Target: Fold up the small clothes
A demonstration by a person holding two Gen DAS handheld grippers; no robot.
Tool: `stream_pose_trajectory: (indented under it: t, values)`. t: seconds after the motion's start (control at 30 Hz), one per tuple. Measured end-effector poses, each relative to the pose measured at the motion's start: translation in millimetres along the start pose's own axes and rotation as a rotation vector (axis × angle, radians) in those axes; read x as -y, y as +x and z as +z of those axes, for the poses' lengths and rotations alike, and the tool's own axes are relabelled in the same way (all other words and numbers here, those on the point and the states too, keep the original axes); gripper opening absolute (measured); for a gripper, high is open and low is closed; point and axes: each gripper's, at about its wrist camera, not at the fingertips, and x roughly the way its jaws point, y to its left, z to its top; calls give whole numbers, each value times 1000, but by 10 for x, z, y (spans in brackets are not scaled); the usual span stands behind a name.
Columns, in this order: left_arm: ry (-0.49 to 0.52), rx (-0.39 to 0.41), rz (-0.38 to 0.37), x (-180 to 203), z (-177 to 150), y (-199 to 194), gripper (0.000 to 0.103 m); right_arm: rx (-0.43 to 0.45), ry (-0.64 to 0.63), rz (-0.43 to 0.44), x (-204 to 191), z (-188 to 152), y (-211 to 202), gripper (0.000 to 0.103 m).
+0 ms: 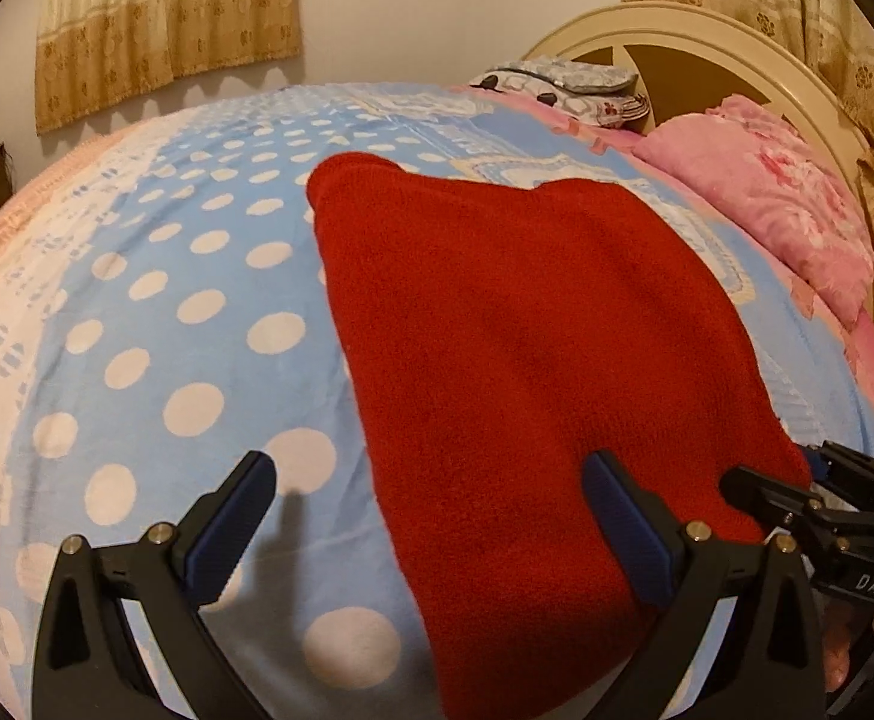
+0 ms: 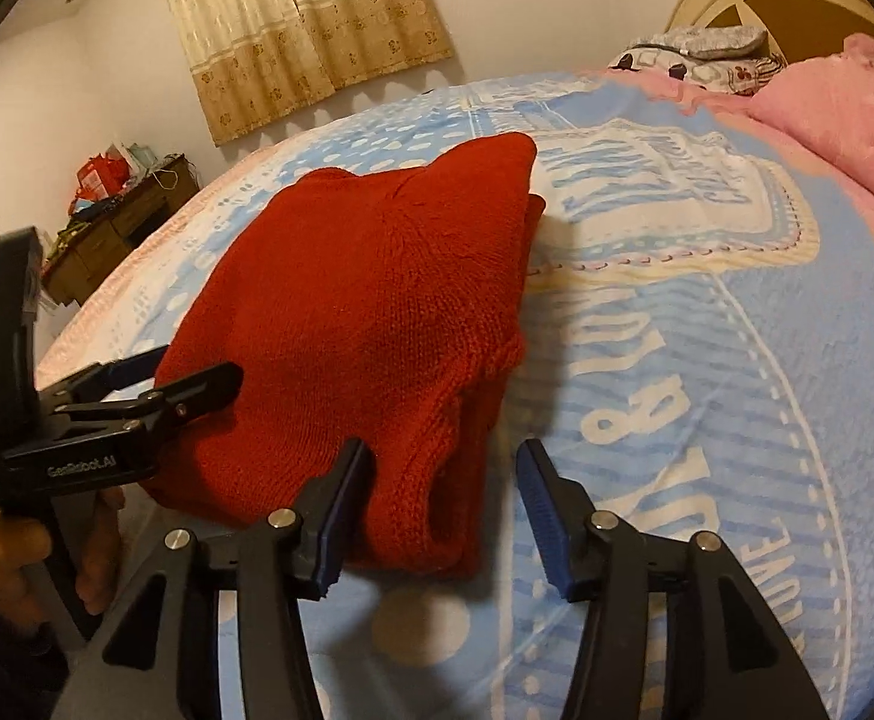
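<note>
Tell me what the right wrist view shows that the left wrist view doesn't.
Right wrist only: a cluttered wooden desk, the blanket's printed lettering, the sweater's ribbed opening, and the hand holding the left gripper. Left wrist only: the blanket's white polka dots beside the garment. Both: red knit sweater on the blue blanket, pink pillow, headboard, curtains, both grippers open.

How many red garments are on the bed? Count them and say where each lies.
1. A red knitted garment, already folded over, lies on the blue dotted blanket just ahead of both tools. Its layers could cover something; nothing else red shows on the bed.
</note>
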Motion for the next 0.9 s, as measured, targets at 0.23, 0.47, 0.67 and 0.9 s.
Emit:
stream_pose_trajectory:
  t: [0.23,0.47,0.67,0.9]
  values:
    - [-17,-9,-18,1,-16,18,103,1,53,41,188,181,-71,58]
    - [-23,-12,-24,-7,-13,30,103,96,54,21,133,415,-227,58]
    - [-1,4,8,37,-22,1,103,23,-58,-118,-255,675,9,58]
    - [18,17,-11,55,-34,-44,103,-35,18,-64,-112,676,146,17]
